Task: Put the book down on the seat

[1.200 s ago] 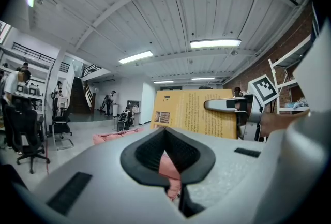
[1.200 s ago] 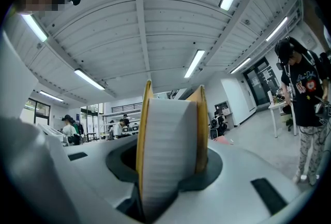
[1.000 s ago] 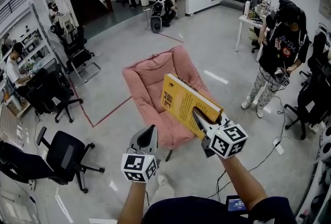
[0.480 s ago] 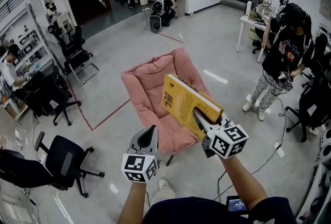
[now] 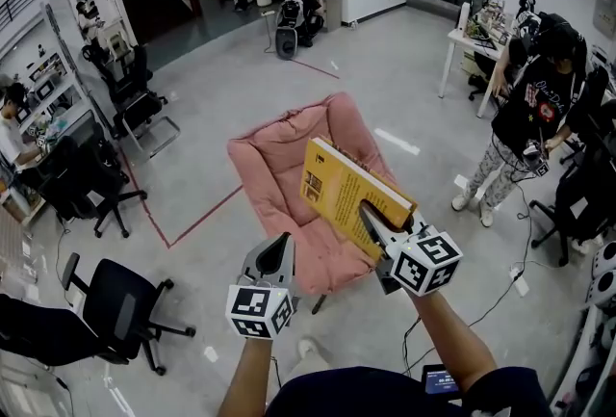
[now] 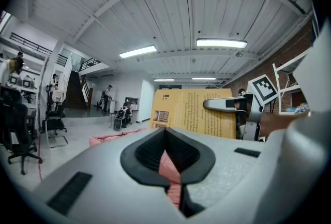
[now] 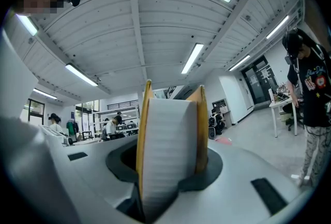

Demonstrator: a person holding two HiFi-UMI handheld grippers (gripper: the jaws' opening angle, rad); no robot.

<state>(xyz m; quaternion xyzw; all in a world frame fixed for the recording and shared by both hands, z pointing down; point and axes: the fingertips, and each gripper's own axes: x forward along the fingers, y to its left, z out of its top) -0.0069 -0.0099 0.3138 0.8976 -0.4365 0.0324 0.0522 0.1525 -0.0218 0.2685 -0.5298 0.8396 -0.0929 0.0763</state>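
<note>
A thick yellow book [image 5: 342,194] is held upright and tilted, with my right gripper [image 5: 371,218] shut on its lower edge. In the right gripper view its white page block [image 7: 168,150] fills the space between the jaws. The book hangs over the right side of a pink cushioned chair [image 5: 284,165], above the seat and clear of it. My left gripper [image 5: 277,249] is shut and holds nothing; it points level at the chair's front edge, left of the book. In the left gripper view the book [image 6: 199,114] and the right gripper [image 6: 222,105] show above the pink seat [image 6: 111,138].
Black office chairs [image 5: 106,304] stand to the left, and red tape [image 5: 197,218] marks the grey floor beside the pink chair. A person [image 5: 529,107] stands at the right near a white table [image 5: 462,44]. Cables lie on the floor at the lower right.
Both grippers and the book keep their pose in the view, while the pink chair and floor have slid slightly toward me. The jaws have not moved.
</note>
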